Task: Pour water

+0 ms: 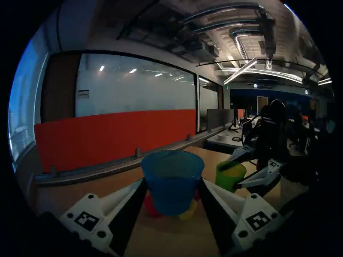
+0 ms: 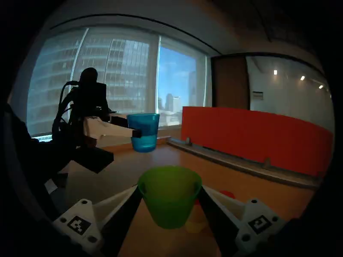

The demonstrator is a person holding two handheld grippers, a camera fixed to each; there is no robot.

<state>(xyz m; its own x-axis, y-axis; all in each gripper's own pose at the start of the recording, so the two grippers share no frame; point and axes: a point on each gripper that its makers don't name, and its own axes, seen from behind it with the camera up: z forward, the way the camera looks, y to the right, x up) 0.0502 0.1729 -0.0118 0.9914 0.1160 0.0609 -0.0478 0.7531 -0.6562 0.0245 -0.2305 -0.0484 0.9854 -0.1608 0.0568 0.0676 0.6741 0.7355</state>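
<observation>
The left gripper (image 1: 172, 185) pinches a blue cup (image 1: 172, 173) between its fingers, one white finger pressed to each side of the cup's wall. The cup is translucent blue plastic, wider at the rim than at the base, and stands upright with its mouth open to the ceiling. Whether it holds water cannot be told. In the right gripper view the same blue cup (image 2: 143, 132) appears farther off, gripped from the side against the bright windows.

The right gripper (image 2: 169, 197) clamps a green cup (image 2: 169, 202) in the same way, with a finger on each flank. This cup is translucent too, tapered and upright, its inside dim. In the left gripper view the green cup (image 1: 230, 175) sits just beside the blue one and a little beyond it, the two rims apart.

Both cups are over the wooden table (image 1: 171, 240), towards the edge where a red partition (image 1: 115, 137) runs along a grey rail. Beneath the blue cup, small red (image 1: 150, 206) and yellow (image 1: 189, 212) things lie on the table, mostly hidden.
</observation>
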